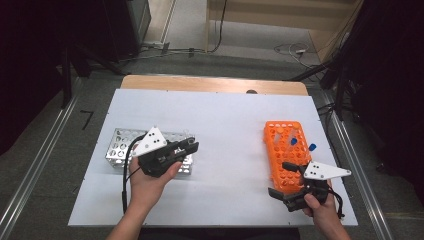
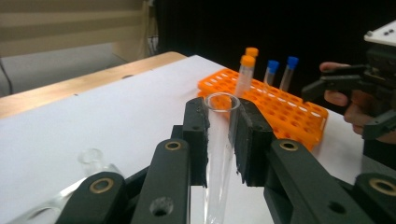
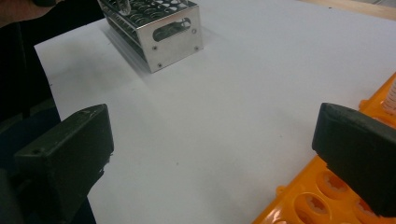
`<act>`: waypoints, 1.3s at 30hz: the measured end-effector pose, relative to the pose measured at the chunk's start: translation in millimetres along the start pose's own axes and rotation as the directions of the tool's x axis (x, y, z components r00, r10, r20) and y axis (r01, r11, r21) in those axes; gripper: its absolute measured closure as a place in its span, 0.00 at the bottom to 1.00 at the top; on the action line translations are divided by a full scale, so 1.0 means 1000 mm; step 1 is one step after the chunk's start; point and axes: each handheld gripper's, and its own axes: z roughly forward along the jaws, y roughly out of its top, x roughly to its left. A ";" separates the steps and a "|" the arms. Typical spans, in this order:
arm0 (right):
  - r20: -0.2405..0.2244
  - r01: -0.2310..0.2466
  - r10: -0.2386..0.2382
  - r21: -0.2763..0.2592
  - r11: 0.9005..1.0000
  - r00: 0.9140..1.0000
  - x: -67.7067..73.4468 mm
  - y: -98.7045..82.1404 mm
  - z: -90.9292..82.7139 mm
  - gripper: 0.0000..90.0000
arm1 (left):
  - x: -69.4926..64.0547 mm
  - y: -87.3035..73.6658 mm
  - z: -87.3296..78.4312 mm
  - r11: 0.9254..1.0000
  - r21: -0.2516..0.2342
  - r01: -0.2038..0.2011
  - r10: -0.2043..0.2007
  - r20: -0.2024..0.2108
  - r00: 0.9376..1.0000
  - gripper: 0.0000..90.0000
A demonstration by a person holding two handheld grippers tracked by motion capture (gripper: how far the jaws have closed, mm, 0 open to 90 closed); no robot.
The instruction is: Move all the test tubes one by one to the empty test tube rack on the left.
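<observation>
My left gripper (image 2: 223,122) is shut on a clear, uncapped test tube (image 2: 218,163), which stands upright between its black pads. In the high view this gripper (image 1: 192,146) hovers over the right end of a metal rack (image 1: 119,146). An orange rack (image 1: 284,146) lies at the right and holds tubes with orange caps (image 2: 247,70) and blue caps (image 2: 272,71). My right gripper (image 1: 280,179) is at the orange rack's near end, open wide. Nothing is between its jaws (image 3: 212,149), just white table.
A white sheet (image 1: 225,130) covers the table, and a wooden edge (image 1: 215,84) shows at the far side. Another clear tube (image 2: 91,161) stands in the metal rack (image 3: 163,28) below my left gripper. Cables trail on the floor beyond the table.
</observation>
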 end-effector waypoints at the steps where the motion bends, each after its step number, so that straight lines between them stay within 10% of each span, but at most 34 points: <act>1: 0.000 -0.002 0.002 -0.003 1.000 1.000 -0.001 0.000 -0.001 0.00 | 0.003 0.002 -0.002 1.000 -0.005 0.000 0.000 -0.013 1.000 0.85; 22: 0.044 -0.021 0.023 -0.028 0.999 0.999 -0.010 -0.003 -0.010 0.00 | 0.057 0.008 0.006 0.998 -0.045 0.042 -0.048 -0.165 0.985 0.85; 39: 0.067 -0.023 0.026 -0.043 0.999 0.997 -0.011 -0.005 -0.012 0.00 | 0.069 -0.007 0.026 0.998 -0.021 0.057 -0.061 -0.249 0.967 0.85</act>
